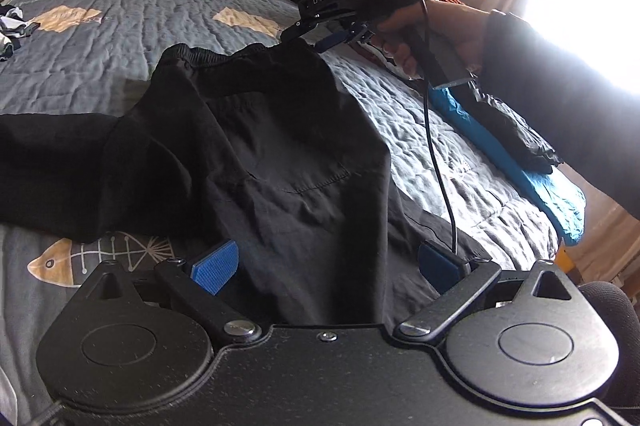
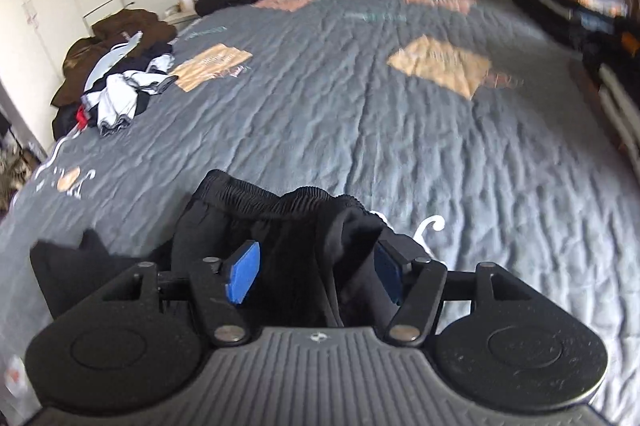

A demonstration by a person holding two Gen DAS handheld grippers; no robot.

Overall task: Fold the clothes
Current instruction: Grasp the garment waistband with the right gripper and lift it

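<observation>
Black trousers (image 1: 256, 146) lie spread on the grey quilted bed (image 1: 100, 38), elastic waistband at the far end. My left gripper (image 1: 324, 266) has its jaws spread, fabric lying loose between them. My right gripper (image 2: 316, 274) hovers at the waistband, jaws likewise spread, pinching nothing.

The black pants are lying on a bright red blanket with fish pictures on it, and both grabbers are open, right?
Almost. The blanket is grey-blue, not red; the left wrist view shows it, with a fish skeleton picture near the black pants. The rest holds: the left gripper and the right gripper both stand open, with the pants' cloth between their pads unpinched.
</observation>
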